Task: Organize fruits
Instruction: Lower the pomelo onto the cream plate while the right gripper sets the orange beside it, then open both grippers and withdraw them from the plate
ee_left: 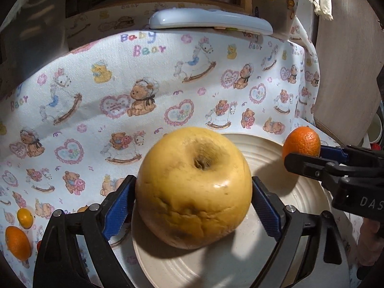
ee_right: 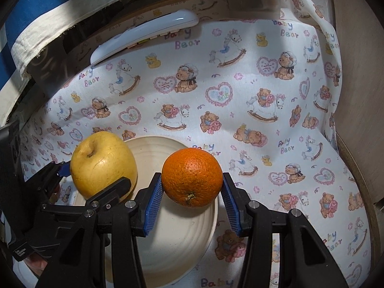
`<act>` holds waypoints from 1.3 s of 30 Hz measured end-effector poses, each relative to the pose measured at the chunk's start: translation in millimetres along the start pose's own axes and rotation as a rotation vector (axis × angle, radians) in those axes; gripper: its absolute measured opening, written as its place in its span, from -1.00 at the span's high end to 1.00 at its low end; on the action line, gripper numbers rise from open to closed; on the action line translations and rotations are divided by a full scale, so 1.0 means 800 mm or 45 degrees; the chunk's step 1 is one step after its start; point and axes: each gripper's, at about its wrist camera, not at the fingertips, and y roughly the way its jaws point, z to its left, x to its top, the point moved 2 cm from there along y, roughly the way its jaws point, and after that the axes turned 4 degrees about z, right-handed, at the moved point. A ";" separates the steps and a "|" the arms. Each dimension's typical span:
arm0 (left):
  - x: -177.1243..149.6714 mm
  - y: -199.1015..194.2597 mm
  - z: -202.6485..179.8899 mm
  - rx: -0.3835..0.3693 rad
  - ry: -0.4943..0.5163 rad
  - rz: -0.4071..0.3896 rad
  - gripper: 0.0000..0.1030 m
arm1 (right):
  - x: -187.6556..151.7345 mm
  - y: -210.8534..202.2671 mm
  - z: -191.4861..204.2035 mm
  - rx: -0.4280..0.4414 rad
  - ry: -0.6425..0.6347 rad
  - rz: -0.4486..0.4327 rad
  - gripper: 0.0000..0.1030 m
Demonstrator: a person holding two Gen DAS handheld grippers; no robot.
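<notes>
Lower left of the left wrist view, two loose oranges [ee_left: 18, 242] lie on the cloth [ee_left: 144, 84], then the left gripper [ee_left: 193, 204] clamps the apple [ee_left: 193, 188] over the plate [ee_left: 300, 216] — and, right of centre in the right wrist view, the right gripper [ee_right: 192, 192] clamps an orange [ee_right: 192, 177] over that plate's rim.

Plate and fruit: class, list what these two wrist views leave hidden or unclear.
- Left wrist view: the apple hides the plate under it, so contact there cannot be told.
- Left wrist view: the right gripper's finger covers part of the orange.
- Right wrist view: the plate's near rim is behind the right gripper.
- Left wrist view: two small fruits at the lower left are too small to name.
</notes>
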 end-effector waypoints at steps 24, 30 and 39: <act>-0.008 -0.020 -0.001 0.017 0.020 -0.047 -0.86 | 0.003 -0.007 0.001 -0.026 -0.012 -0.062 -0.40; -0.003 -0.042 -0.002 0.033 0.033 -0.106 -0.87 | 0.007 -0.030 0.005 -0.021 -0.007 -0.127 -0.40; -0.007 -0.149 0.040 0.107 -0.052 -0.351 -0.87 | 0.008 -0.095 0.028 0.052 -0.031 -0.307 -0.46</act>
